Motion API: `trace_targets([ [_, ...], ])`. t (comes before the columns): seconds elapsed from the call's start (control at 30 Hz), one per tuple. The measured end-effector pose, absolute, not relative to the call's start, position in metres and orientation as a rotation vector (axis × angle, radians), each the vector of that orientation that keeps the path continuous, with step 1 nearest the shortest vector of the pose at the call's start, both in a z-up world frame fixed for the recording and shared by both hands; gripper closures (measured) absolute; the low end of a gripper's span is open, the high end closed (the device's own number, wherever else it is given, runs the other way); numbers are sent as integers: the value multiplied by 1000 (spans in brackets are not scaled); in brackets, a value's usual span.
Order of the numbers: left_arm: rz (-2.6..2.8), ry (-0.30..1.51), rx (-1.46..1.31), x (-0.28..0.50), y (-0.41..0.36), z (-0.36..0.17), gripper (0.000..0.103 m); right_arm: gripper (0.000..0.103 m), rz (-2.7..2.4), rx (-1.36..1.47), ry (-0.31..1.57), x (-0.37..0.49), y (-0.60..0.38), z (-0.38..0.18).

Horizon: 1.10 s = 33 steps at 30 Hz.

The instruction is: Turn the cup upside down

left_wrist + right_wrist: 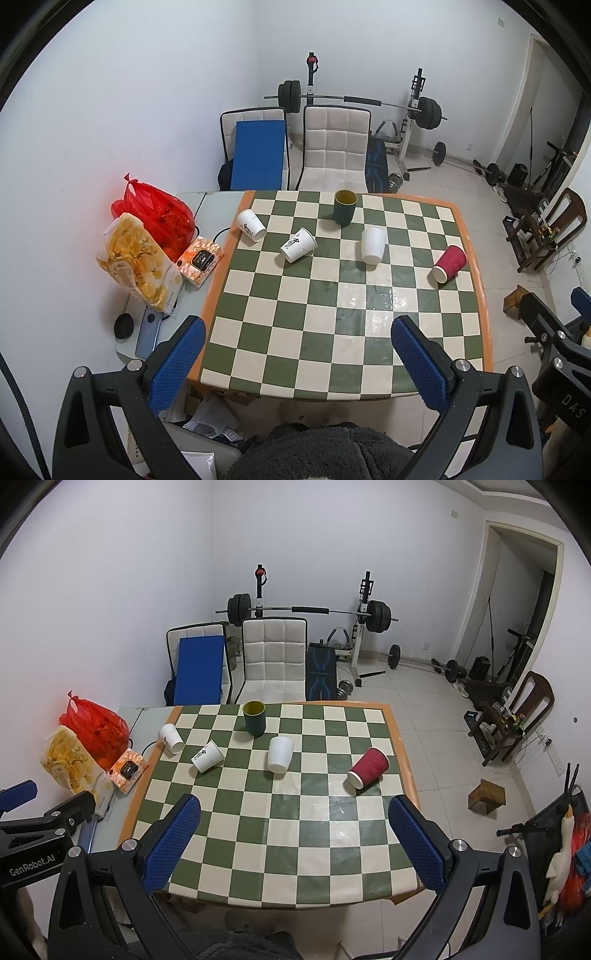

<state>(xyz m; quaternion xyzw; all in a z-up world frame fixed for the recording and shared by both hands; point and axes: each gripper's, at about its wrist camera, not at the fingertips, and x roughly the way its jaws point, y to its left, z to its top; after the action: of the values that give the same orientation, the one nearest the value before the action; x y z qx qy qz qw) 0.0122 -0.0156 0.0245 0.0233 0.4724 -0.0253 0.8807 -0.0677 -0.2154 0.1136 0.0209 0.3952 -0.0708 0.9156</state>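
Cups lie scattered over the far half of the checkered counter (332, 332), whose near half is bare right down to its orange border. Taking the green mug (345, 206) as landmark: it stands upright, mouth up, close to the far edge, just in front of a white chair (334, 147).

Left of the mug, a printed cup (252, 225) lies on its side right at the left border, its mouth toward the near right. A second printed cup (298, 244) lies tipped to the mug's near left, base toward the near left and mouth toward the right. Just near-right of the mug, a plain white cup (373, 244) rests with its long axis running from far to near. Well to the right of the mug, a red cup (450, 263) lies on its side close to the right border, white-rimmed mouth toward the near left, base toward the far right.

Left tongs (295, 365) are spread wide and hold nothing, hanging over the counter's near edge. Right tongs (295, 843) are likewise spread wide and hold nothing, above the near squares.
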Motion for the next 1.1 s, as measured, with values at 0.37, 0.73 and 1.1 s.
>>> trace_targets([
  [0.37,-45,978,40,9,-17,29,0,0,-137,47,809,-65,-215,118],
  [0.73,-47,977,42,7,-16,28,0,0,-137,50,806,-65,-215,119],
  [1.1,-20,983,34,15,-23,26,0,0,-119,68,821,-60,-219,118],
])
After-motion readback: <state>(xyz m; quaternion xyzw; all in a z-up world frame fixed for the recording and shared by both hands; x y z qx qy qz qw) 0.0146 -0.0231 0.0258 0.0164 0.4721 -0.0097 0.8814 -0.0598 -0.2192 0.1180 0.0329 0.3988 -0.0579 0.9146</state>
